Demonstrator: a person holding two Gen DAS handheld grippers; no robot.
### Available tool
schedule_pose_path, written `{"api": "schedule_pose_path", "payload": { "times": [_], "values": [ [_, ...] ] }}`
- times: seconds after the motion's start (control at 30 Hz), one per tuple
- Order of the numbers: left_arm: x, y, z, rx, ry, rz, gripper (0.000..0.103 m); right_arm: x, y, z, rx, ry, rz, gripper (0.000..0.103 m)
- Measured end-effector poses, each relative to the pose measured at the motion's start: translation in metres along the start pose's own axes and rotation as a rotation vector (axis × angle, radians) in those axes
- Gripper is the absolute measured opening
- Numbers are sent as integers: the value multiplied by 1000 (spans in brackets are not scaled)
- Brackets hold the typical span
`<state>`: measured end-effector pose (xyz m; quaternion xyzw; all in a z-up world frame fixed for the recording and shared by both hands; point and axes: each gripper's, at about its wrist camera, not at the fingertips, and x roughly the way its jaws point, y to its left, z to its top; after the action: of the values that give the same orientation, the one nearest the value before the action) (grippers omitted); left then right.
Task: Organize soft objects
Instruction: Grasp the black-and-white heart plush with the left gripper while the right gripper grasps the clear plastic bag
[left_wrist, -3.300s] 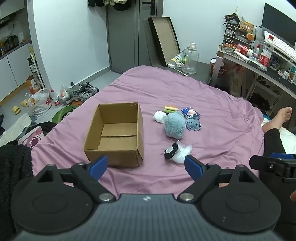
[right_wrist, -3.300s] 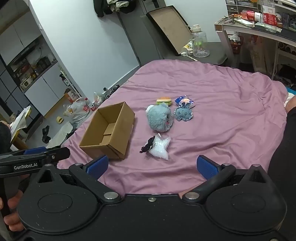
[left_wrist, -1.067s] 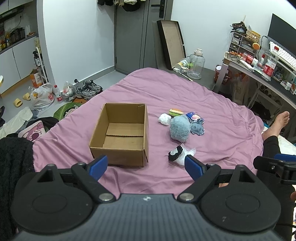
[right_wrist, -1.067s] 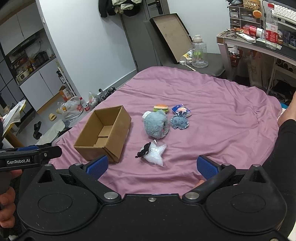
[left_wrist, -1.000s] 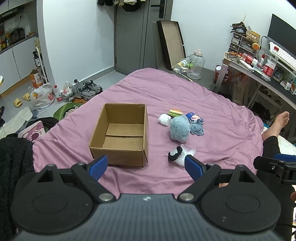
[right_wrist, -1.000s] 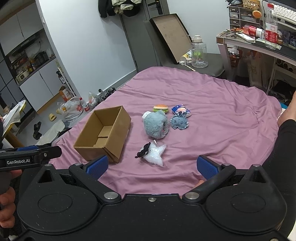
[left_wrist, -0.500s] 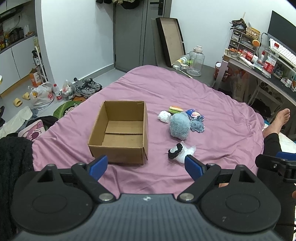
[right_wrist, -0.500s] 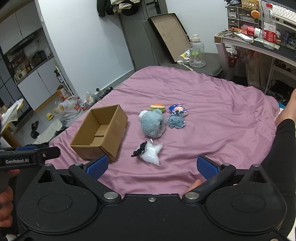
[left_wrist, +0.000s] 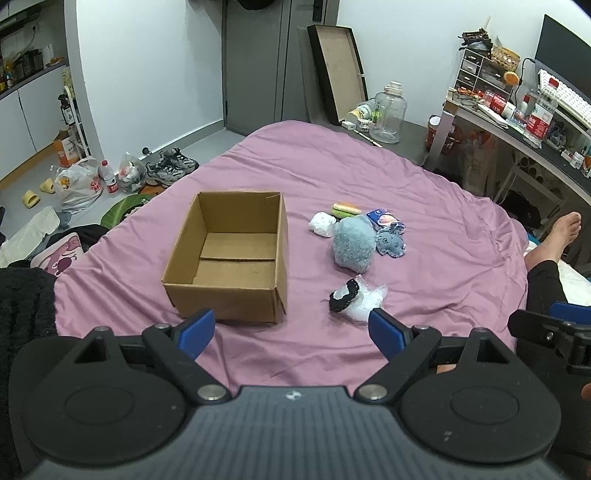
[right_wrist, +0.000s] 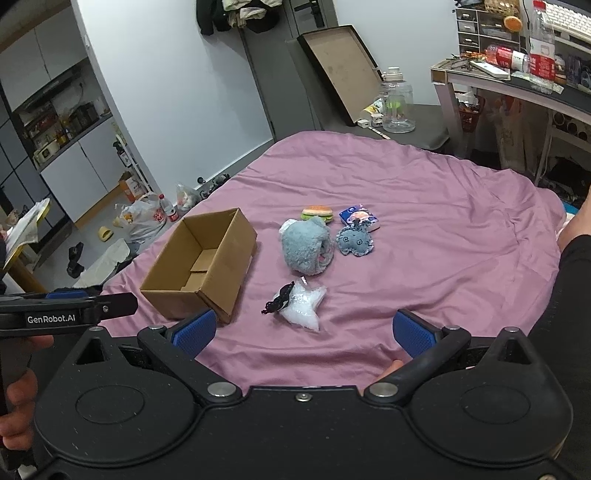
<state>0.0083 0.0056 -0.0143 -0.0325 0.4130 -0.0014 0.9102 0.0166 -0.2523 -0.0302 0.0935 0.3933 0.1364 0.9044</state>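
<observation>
An open, empty cardboard box (left_wrist: 229, 254) (right_wrist: 201, 264) sits on the purple bedspread (left_wrist: 424, 206) (right_wrist: 424, 206). To its right lie soft things: a fluffy blue plush (left_wrist: 352, 245) (right_wrist: 304, 245), a small blue octopus toy (left_wrist: 390, 242) (right_wrist: 354, 240), a burger toy (left_wrist: 345, 209) (right_wrist: 317, 213), a white ball (left_wrist: 322, 223), a blue tissue pack (left_wrist: 382, 218) (right_wrist: 358, 218), and a clear bag with a black piece (left_wrist: 356, 297) (right_wrist: 297, 304). My left gripper (left_wrist: 291, 330) and right gripper (right_wrist: 303, 332) are both open and empty, near the bed's front edge.
The floor at left holds shoes (left_wrist: 170, 168), plastic bags (left_wrist: 79, 184) and slippers. A large clear jug (left_wrist: 388, 112) and a leaning frame stand beyond the bed. A cluttered desk (left_wrist: 535, 122) is at right. A person's leg and bare foot (left_wrist: 554, 240) lie at the right edge.
Both grippers have drifted slightly forward and lower over the bed, so the box and toys look a little nearer. Nothing on the bed has moved. Both stay open.
</observation>
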Motion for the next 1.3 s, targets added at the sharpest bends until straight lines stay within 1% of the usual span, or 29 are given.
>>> {"api": "schedule_pose_path", "payload": {
  "times": [0.17,0.3,0.43,0.57,0.67,0.87,1.1,1.23,1.3],
  "values": [
    [14,-8,1,7,1,-18,89,17,-17,-2,45,21,22,103],
    [29,-12,2,6,13,-18,89,31,-30,-4,84,45,65,103],
    [45,-13,3,-3,25,-27,89,45,-41,-7,138,59,89,103],
    [63,-18,4,0,35,-32,89,60,-50,-8,183,74,92,103],
    [75,-20,5,2,41,-38,89,69,-51,-7,190,78,86,103],
    [102,-19,9,-25,66,-52,89,90,-53,0,216,90,95,103],
    [125,-24,13,-17,85,-69,88,110,-59,4,274,87,87,103],
    [138,-23,14,-37,96,-82,87,120,-61,4,296,79,83,101],
    [144,-22,15,-47,101,-89,86,127,-62,2,297,88,82,97]
  ]
}}
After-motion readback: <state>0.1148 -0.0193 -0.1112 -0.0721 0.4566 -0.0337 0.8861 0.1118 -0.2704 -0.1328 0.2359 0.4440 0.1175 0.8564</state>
